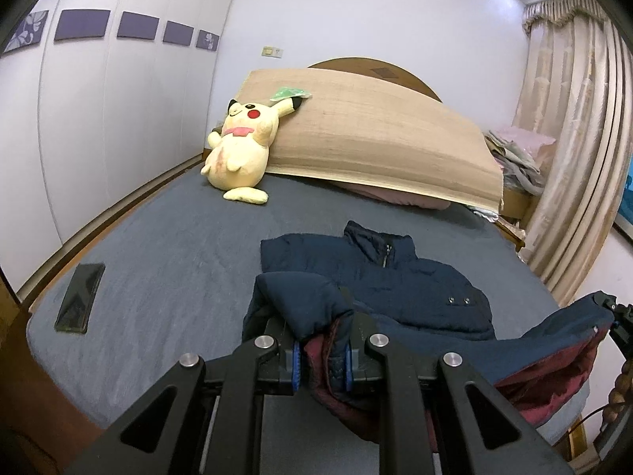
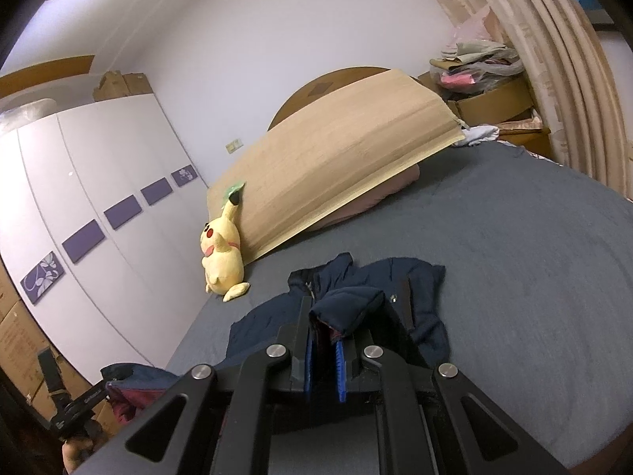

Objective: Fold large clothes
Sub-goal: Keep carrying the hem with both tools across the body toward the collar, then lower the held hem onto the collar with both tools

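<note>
Nearest to us in the left wrist view, our left claw (image 1: 321, 350) is closed down on a bunched fold of the navy jacket (image 1: 399, 281), its blue pads pressing the fabric from both sides with the maroon lining showing between them. In the right wrist view our right claw (image 2: 325, 350) is likewise clamped on a puffy navy fold of the same jacket (image 2: 415, 289), the fingers drawn in close with only the cloth between them. Each claw also shows in the other's camera: the right claw (image 1: 615, 316) at the near right edge of the bed, holding up a stretch of hem with its maroon lining facing us, and the left claw (image 2: 85, 398) at the near left edge.

Just beyond the claws, the rest of the jacket lies on the grey-blue bed (image 1: 178, 245) toward its near edge, collar and zipper pointing to the headboard end, two snaps visible on its front. A dark phone (image 1: 80, 297) lies flat near the bed's near left corner, well apart from the jacket.

Farther on, a yellow plush toy (image 1: 241, 150) sits at the far left corner of the bed, leaning against a tan mat (image 1: 376, 134) propped over a pinkish pillow (image 1: 399, 197) at the headboard end. Behind that stand the rounded wooden headboard (image 1: 372, 69), the white wardrobe (image 1: 99, 126) along the left edge, and the beige curtain (image 1: 573, 150) past the far right corner.
</note>
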